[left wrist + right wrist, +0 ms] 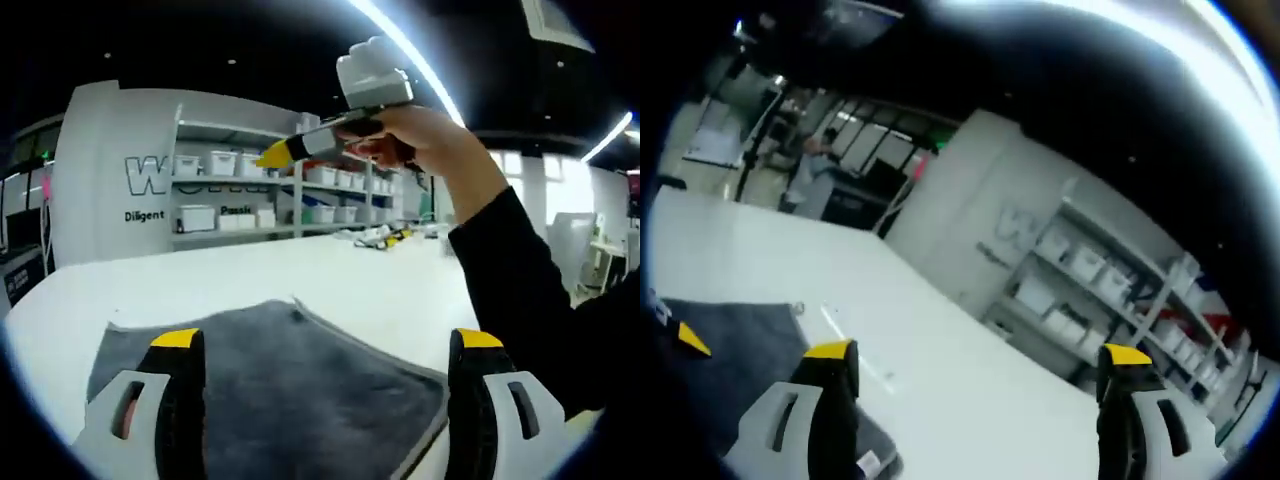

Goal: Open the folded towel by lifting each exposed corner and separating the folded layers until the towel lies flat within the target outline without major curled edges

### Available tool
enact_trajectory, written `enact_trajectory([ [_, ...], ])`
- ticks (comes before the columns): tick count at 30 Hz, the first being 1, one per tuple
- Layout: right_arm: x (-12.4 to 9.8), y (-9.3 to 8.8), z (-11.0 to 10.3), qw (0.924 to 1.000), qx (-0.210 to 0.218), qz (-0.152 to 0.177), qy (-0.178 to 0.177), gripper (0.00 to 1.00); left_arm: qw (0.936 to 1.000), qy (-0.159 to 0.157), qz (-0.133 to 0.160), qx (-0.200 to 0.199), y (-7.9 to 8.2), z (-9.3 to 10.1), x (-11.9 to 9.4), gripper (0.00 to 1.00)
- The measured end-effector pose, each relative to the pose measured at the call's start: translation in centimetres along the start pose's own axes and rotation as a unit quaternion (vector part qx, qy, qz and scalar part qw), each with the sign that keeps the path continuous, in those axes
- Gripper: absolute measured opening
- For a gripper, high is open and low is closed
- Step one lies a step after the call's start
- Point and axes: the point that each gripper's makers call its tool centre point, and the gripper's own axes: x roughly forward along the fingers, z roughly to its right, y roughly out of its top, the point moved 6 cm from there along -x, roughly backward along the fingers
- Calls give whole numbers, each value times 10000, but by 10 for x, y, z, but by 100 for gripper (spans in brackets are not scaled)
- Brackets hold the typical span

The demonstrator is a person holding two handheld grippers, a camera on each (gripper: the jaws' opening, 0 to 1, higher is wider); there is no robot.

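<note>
Both tongs apart, empty: left tongs (325, 375) over towel (290, 385) on table (380, 280); right tongs (980, 385) raised. Risk: grabbing 2 layers, edge curls.

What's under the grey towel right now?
The grey fabric towel lies on the white tabletop, which shows bare around it. A folded layer's edge crosses its top. The tabletop beneath is covered, so any target outline there cannot be seen.
</note>
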Motion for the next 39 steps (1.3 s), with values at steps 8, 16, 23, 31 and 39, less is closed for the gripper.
enact_trajectory([
  [8, -21, 15, -2, 9997, -122, 155, -166, 100, 9997, 218, 74, 129, 21, -37, -22, 100],
  [16, -39, 11, -2, 9996, 212, 89, -181, 100, 9986, 422, 241, 193, 42, -81, -52, 94],
  [23, -63, 1, 4, 9978, 637, 96, -151, 100, 9957, 697, 394, 467, 51, -124, -74, 98],
  [31, -106, -7, -5, 9944, 853, 98, -609, 100, 9934, 855, 599, 473, 58, -150, -98, 100],
  [39, -155, -19, -51, 9920, 810, 176, -948, 100, 9936, 726, 853, 116, 57, -159, -107, 100],
])
